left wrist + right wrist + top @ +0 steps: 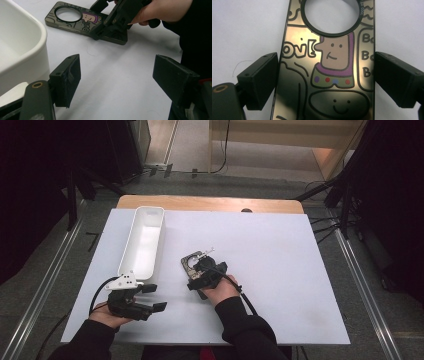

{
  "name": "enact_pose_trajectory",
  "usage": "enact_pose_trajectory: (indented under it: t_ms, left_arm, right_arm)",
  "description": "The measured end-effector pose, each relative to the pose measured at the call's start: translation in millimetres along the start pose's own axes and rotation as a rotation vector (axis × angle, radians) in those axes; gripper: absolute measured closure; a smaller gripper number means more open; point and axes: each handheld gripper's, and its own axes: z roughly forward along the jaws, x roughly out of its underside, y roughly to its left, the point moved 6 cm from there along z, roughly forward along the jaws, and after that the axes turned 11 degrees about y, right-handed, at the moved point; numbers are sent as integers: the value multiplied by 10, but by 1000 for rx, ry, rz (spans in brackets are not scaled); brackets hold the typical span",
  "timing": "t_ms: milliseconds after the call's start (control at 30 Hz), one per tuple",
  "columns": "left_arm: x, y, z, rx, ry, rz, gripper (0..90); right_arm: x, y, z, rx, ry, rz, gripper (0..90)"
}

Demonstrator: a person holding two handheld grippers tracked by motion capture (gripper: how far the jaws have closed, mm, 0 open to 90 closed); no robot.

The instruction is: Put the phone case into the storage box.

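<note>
Right gripper (198, 266) is down over a phone case (329, 65) lying flat on the white tabletop (280, 270), jaws straddling its long sides. In the right gripper view the left pad sits right at the case's edge, the right pad also at or just beside the other edge; can't tell if either actually presses. Case is glossy dark with cartoon doodles, a purple-collared figure and a round camera cutout ahead of the jaws. No lift visible, case rests on the table.

Left gripper (150, 297) hangs wide open, nothing between its pads, just bare table. White oblong tray (145, 240) sits just beside its left jaw, ahead of it. The phone case and right gripper lie ahead and to the right, well apart.
</note>
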Motion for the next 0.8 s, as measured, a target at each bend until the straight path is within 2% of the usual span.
enact_pose_trajectory:
  t_ms: [800]
  left_arm:
    - [-1, 0, 2, 0, 0, 0, 225]
  right_arm:
    - [1, -21, -13, -14, 0, -1, 106]
